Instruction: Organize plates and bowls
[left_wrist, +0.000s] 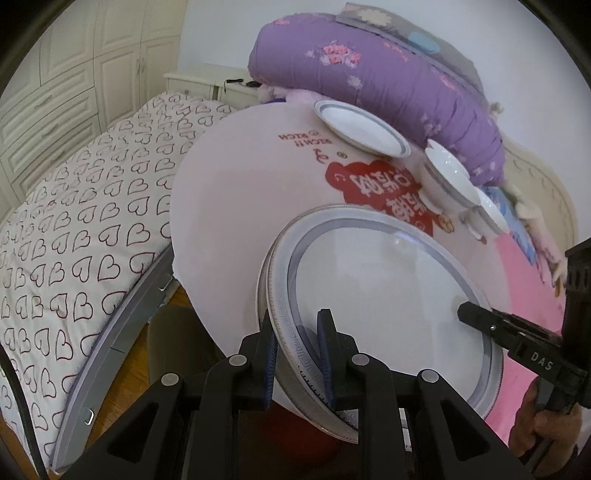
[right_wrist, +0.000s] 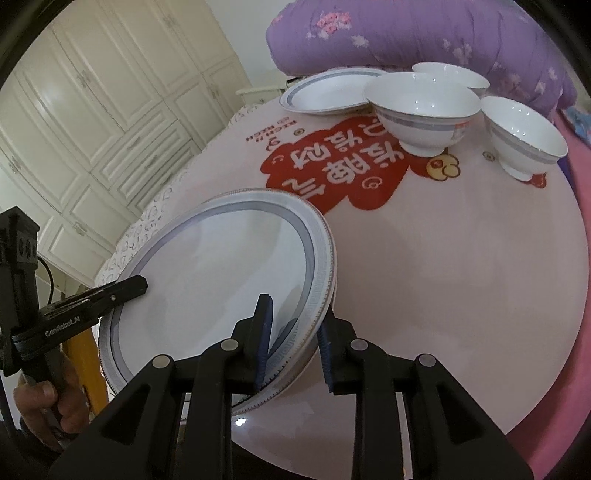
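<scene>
You are pinching one large plate (right_wrist: 218, 273) with both tongs, left tongs (left_wrist: 297, 354) and right tongs (right_wrist: 295, 347) each clamping its rim. One smaller plate (right_wrist: 328, 92) and three bowls (right_wrist: 421, 107) are sitting far across the counter (right_wrist: 461, 277), a purple quilt (right_wrist: 424, 33) lying behind them.

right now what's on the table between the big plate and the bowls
Only the tablecloth's red printed patch lies between the big plate and the bowls; no dishes there, as the right wrist view shows.
</scene>
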